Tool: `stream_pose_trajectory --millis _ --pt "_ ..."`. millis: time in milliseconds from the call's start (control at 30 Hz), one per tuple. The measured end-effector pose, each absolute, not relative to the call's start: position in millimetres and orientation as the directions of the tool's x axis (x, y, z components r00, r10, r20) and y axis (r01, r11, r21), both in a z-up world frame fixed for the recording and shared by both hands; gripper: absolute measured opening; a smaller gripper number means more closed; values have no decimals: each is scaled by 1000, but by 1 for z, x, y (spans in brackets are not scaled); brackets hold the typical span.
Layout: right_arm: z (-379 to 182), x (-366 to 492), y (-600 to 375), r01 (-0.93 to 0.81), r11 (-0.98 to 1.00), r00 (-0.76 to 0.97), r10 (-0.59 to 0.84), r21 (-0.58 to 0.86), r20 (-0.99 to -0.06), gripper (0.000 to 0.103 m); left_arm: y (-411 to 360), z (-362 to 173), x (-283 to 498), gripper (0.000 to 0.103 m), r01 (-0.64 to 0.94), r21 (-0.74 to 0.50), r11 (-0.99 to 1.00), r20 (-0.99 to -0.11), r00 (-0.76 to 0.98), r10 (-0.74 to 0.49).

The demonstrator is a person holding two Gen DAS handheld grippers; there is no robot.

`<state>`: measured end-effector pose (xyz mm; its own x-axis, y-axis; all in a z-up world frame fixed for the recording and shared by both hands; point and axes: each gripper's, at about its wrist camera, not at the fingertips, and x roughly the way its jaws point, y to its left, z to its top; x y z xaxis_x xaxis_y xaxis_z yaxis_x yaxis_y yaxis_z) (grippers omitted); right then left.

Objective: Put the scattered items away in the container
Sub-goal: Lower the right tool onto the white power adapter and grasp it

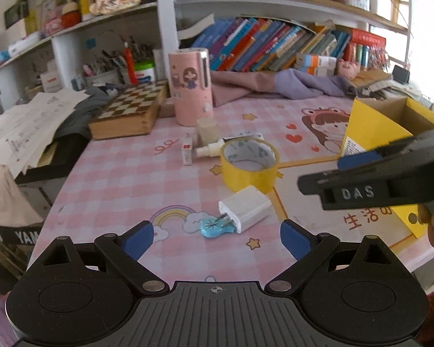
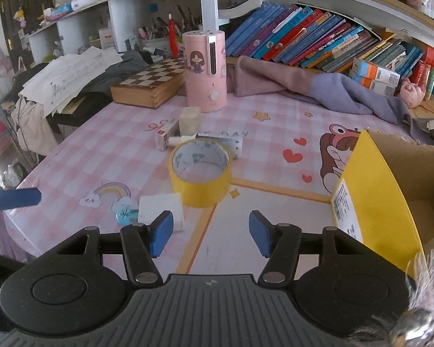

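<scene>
White charger (image 1: pixel 244 208) lies just ahead of the left gripper (image 1: pixel 216 238), jaws wide, empty. Right gripper (image 2: pixel 210 233) likewise wide. Judged: approach stage; next, close on charger.

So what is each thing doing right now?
Left tool: open, empty.
Right tool: open, empty.
Yellow tape roll: lying flat on the mat.
White charger plug: on its side, prongs over a blue clip.
Yellow cardboard box: open.
Small spray bottle: lying down.
</scene>
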<state>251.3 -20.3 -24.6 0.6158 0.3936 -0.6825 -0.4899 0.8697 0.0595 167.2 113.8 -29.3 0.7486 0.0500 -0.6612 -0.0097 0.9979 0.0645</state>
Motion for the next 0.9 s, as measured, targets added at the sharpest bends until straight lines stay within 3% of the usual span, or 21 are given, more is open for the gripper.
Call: stream_pose_trajectory --millis 433,900 --pt "-39 289 -10 -470 877 574 386 96 -722 58 116 -49 198 96 15 55 998 -719 694 30" --pt "-61 307 32 -625 762 382 488 170 -784 60 127 -63 207 94 3 86 996 -782 620 66"
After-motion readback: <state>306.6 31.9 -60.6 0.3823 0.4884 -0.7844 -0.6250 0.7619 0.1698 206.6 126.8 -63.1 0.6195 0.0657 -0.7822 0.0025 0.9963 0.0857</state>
